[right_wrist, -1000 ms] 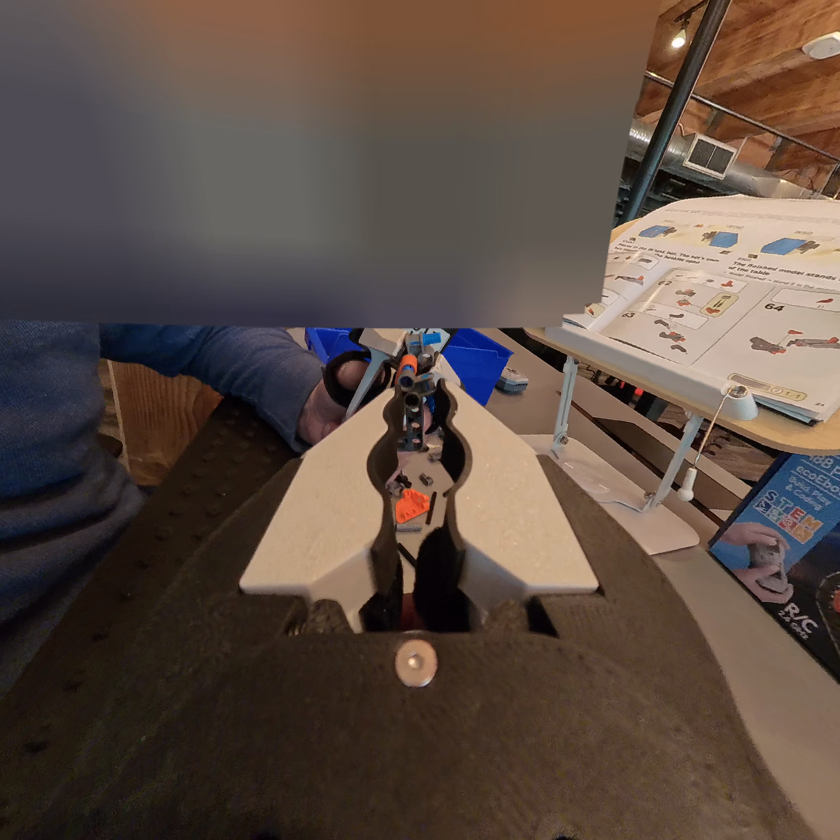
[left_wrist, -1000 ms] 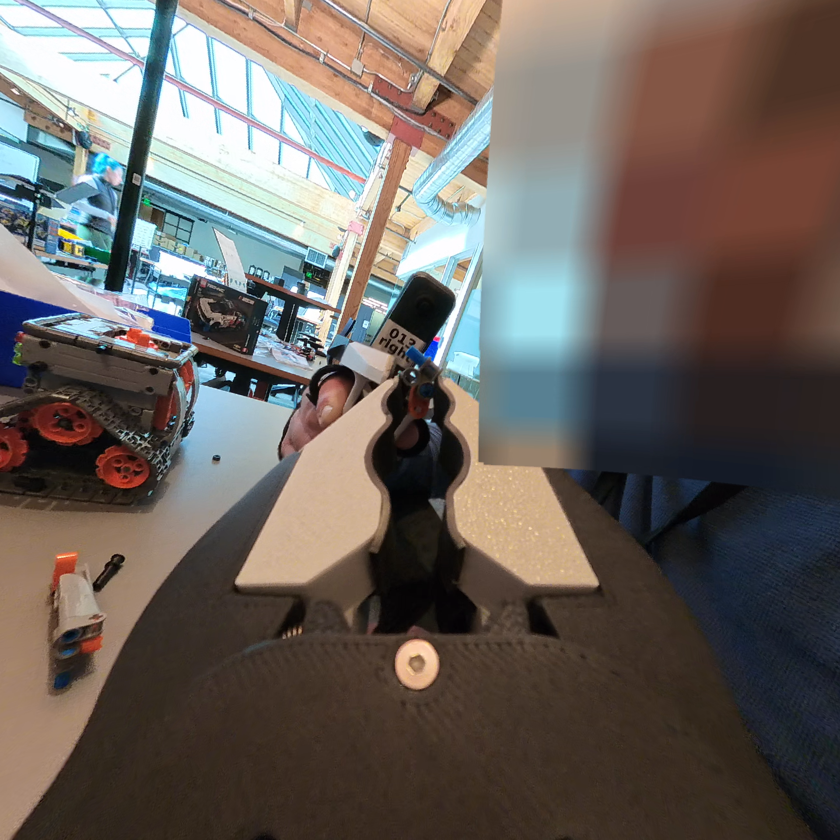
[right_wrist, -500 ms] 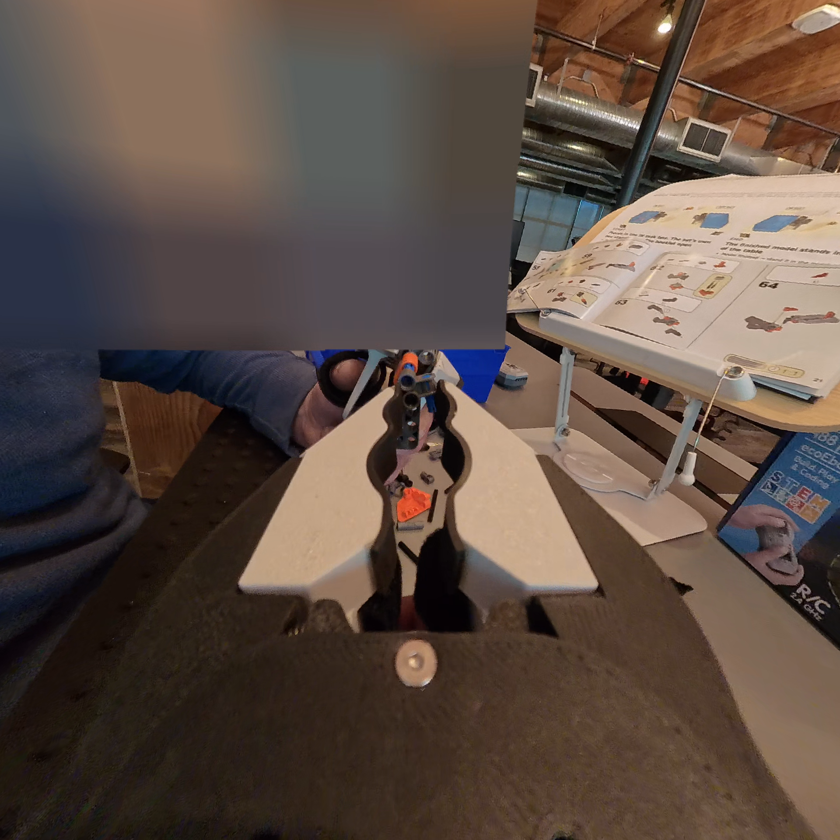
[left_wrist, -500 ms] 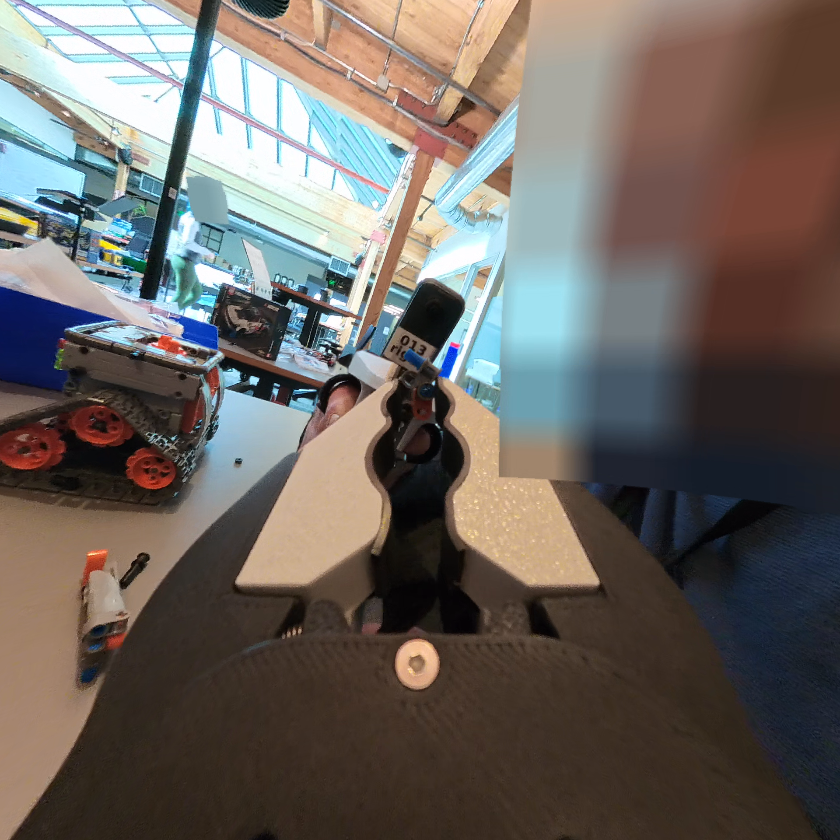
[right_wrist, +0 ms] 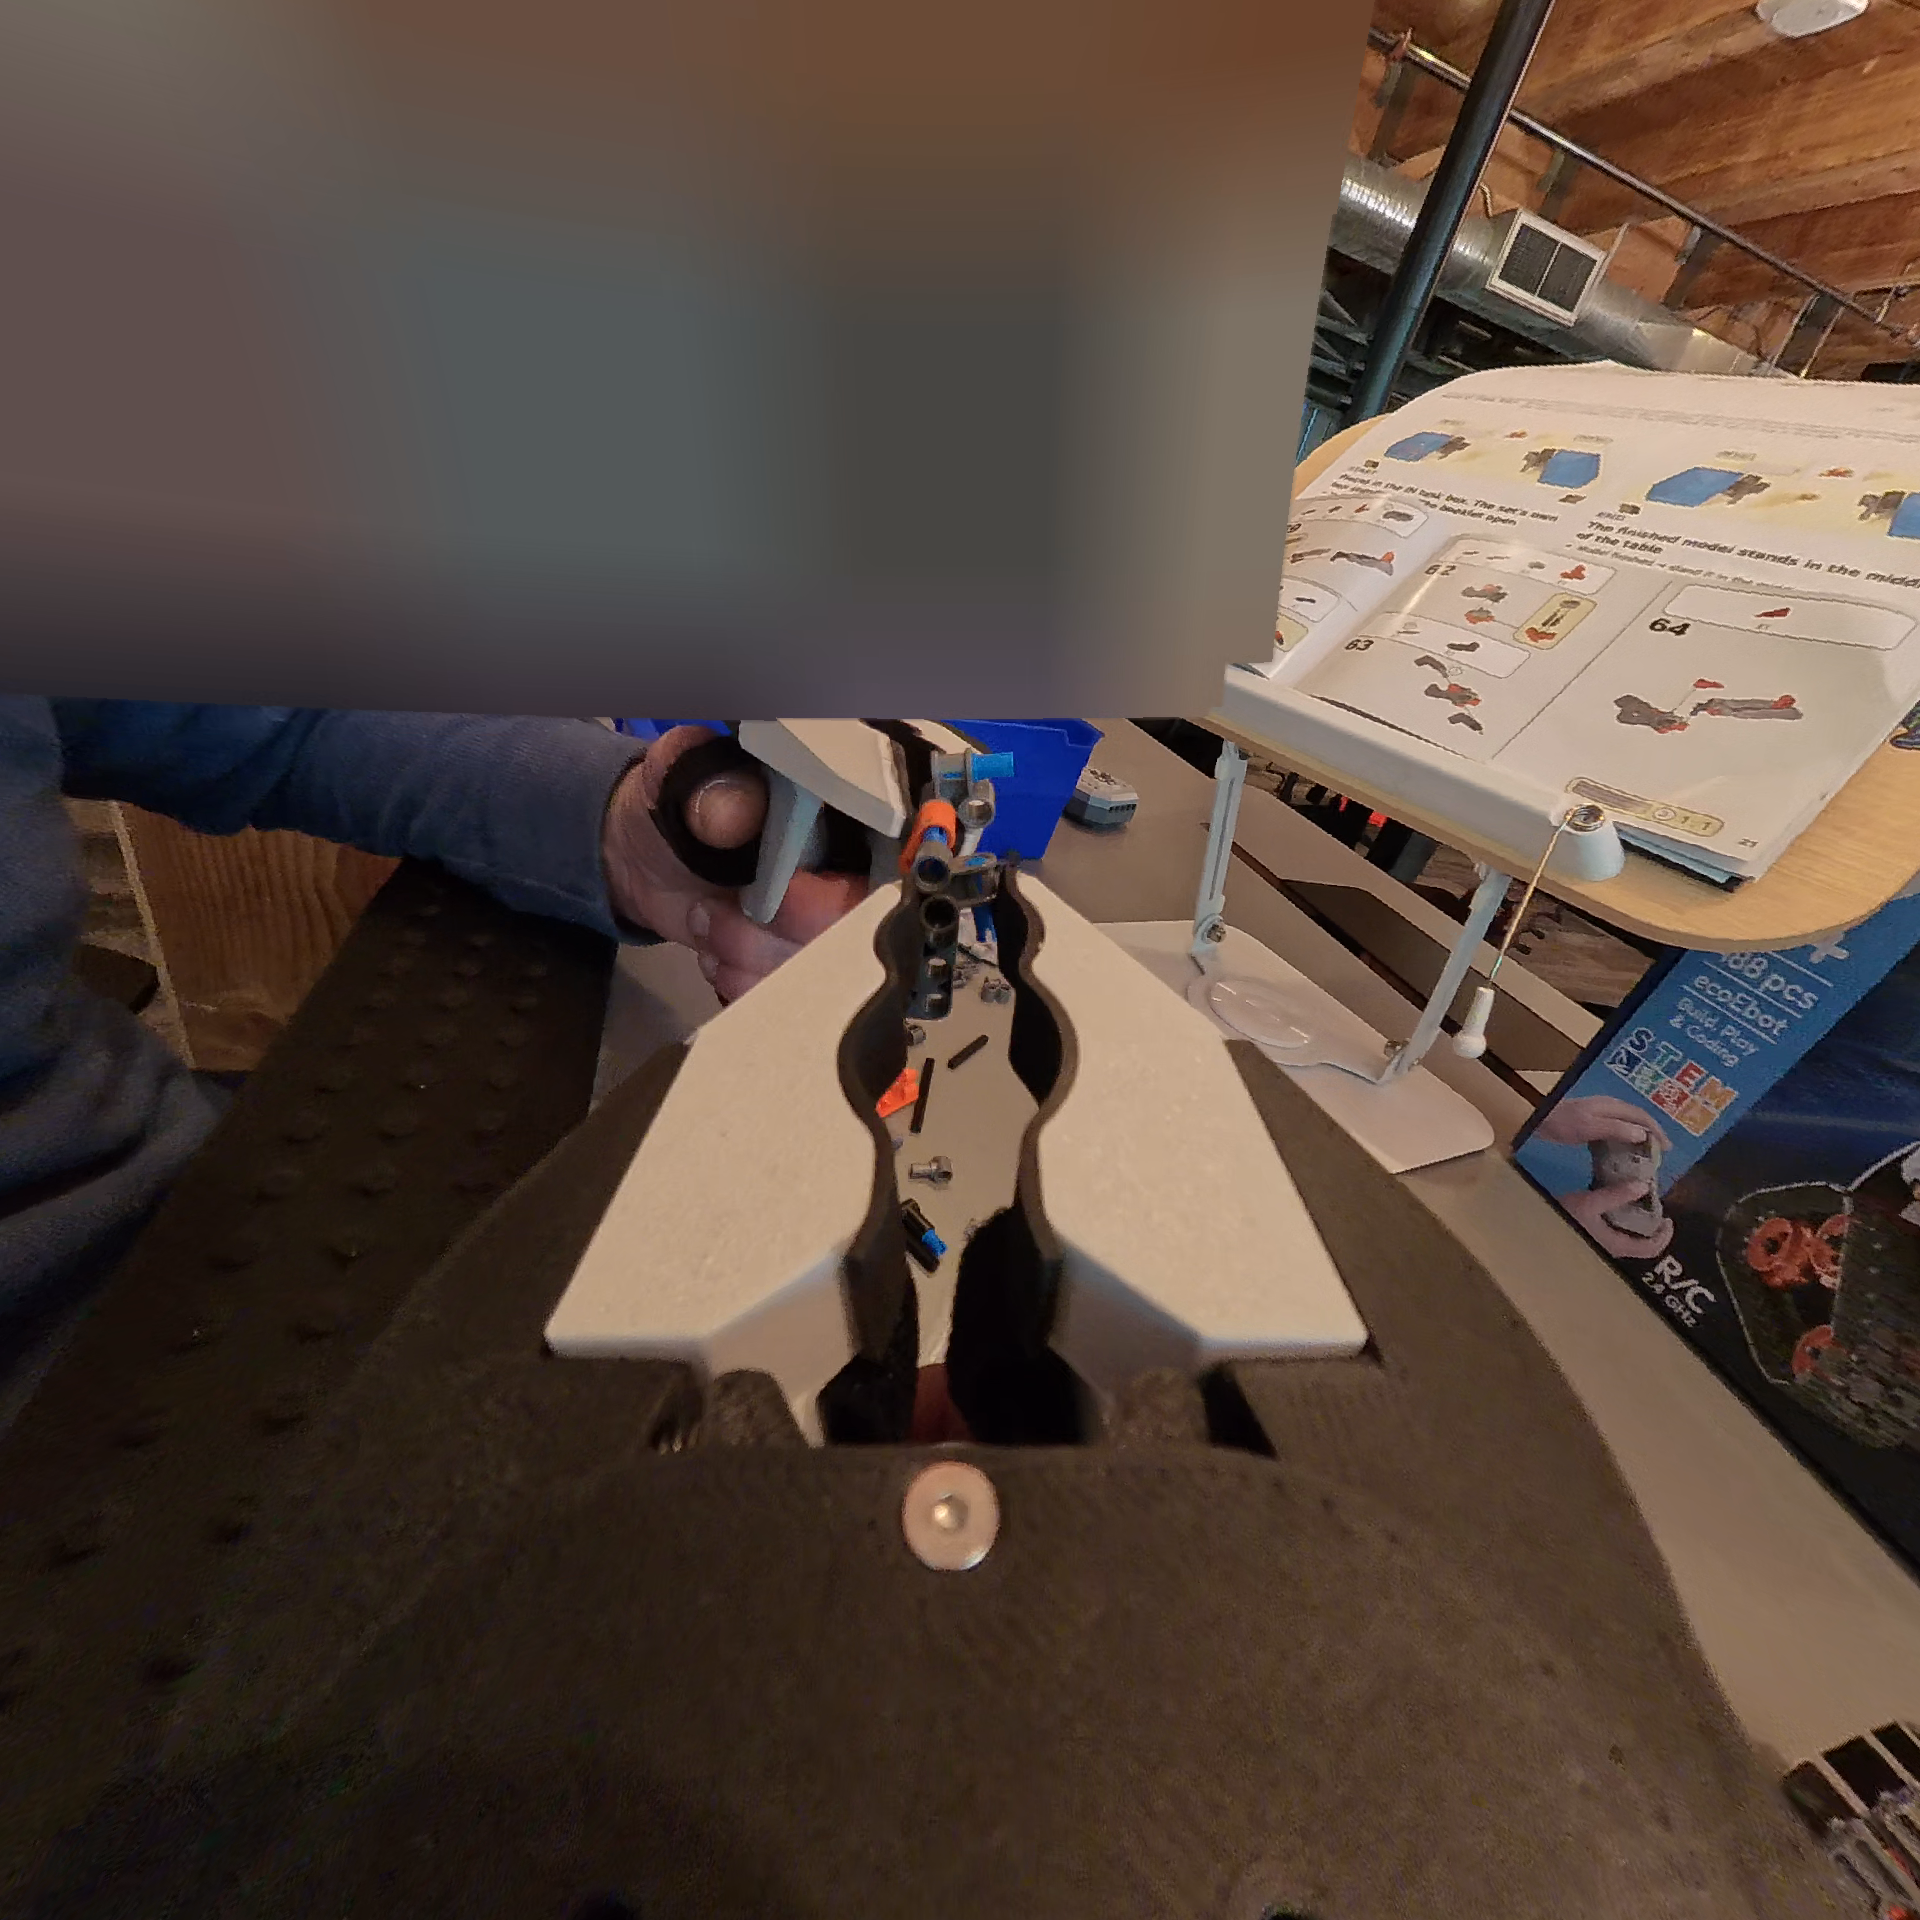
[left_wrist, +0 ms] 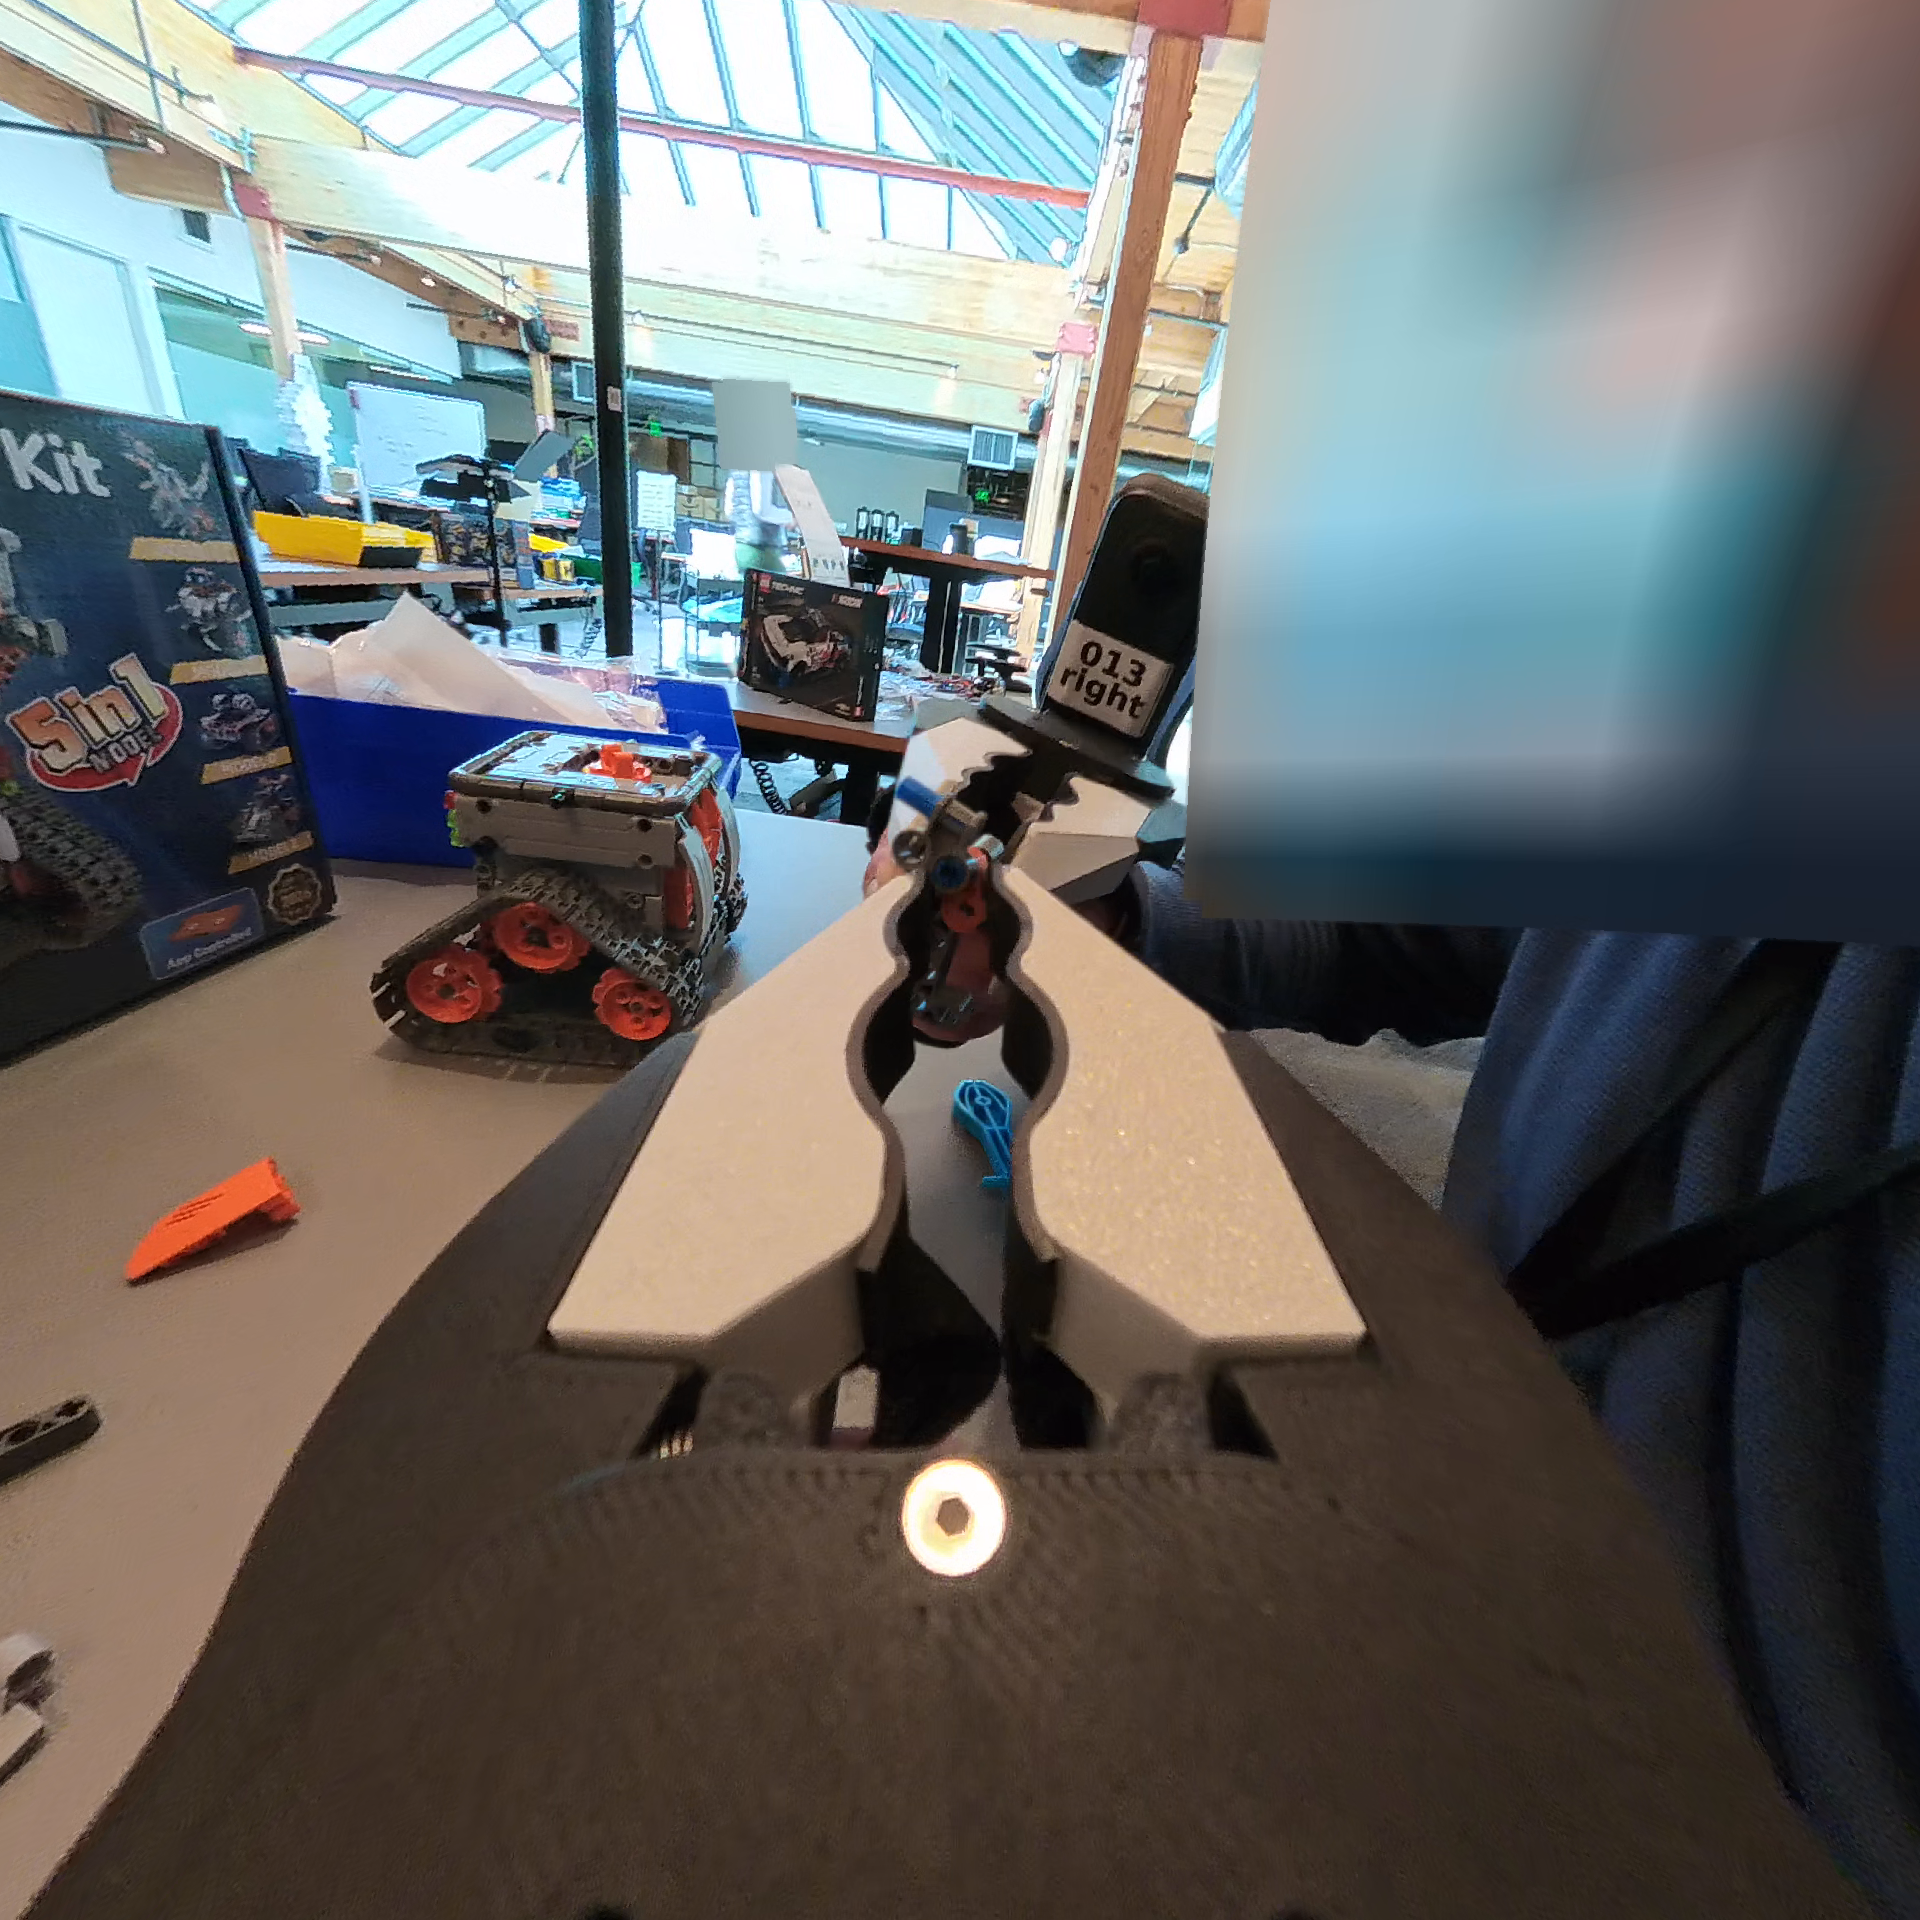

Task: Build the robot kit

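My two grippers meet tip to tip above a grey table (left_wrist: 260, 1351). My left gripper (left_wrist: 951, 883) is shut on a small brick assembly (left_wrist: 958, 906) of dark grey, orange and blue pieces. The right gripper (left_wrist: 992, 795) faces it from beyond and grips the same assembly's far end. In the right wrist view my right gripper (right_wrist: 951, 883) is shut on the assembly's dark grey holed beam (right_wrist: 935, 951). The left gripper (right_wrist: 847, 774), held by a hand (right_wrist: 675, 883), sits just past an orange and blue end (right_wrist: 930, 831).
A tracked model with orange wheels (left_wrist: 566, 914) stands left of the grippers, with a kit box (left_wrist: 135, 675) and a blue bin (left_wrist: 416, 769) behind. An orange wedge (left_wrist: 213, 1216) and a blue piece (left_wrist: 982, 1122) lie loose. An instruction booklet on a stand (right_wrist: 1610, 623) and another box (right_wrist: 1766, 1143) are on the right. Left and right tips are no more than a few centimetres apart.
The left wrist view has swung left and tipped down, bringing the tracked model nearer the middle and the kit box into view. Both grippers stay shut, tip to tip on the assembly.
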Action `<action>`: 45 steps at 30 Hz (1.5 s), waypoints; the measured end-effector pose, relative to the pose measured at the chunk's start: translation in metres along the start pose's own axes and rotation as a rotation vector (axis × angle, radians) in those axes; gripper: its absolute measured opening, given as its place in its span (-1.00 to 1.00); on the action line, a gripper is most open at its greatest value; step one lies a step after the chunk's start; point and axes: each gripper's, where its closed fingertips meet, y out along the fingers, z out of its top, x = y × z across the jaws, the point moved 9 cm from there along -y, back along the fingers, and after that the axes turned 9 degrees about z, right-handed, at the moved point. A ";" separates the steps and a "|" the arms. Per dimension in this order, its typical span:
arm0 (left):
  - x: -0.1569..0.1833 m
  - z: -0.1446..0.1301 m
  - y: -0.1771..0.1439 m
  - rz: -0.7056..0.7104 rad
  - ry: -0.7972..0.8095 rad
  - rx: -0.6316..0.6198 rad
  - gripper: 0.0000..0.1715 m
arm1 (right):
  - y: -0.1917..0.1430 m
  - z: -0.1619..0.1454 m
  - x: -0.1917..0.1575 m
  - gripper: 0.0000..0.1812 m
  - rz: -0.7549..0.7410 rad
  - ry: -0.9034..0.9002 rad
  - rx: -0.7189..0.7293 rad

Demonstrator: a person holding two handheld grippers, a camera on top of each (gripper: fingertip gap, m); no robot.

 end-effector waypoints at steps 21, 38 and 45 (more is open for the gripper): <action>-0.006 -0.006 0.006 -0.209 -0.393 0.145 -0.92 | 0.002 0.004 0.000 -0.87 0.017 0.090 0.146; -0.011 -0.006 0.005 -0.089 -0.247 0.046 -0.93 | 0.002 0.001 -0.002 -0.86 -0.130 -0.182 -0.054; -0.010 -0.007 0.004 -0.060 -0.218 0.014 -0.93 | 0.004 0.001 -0.007 -0.87 -0.166 -0.260 -0.095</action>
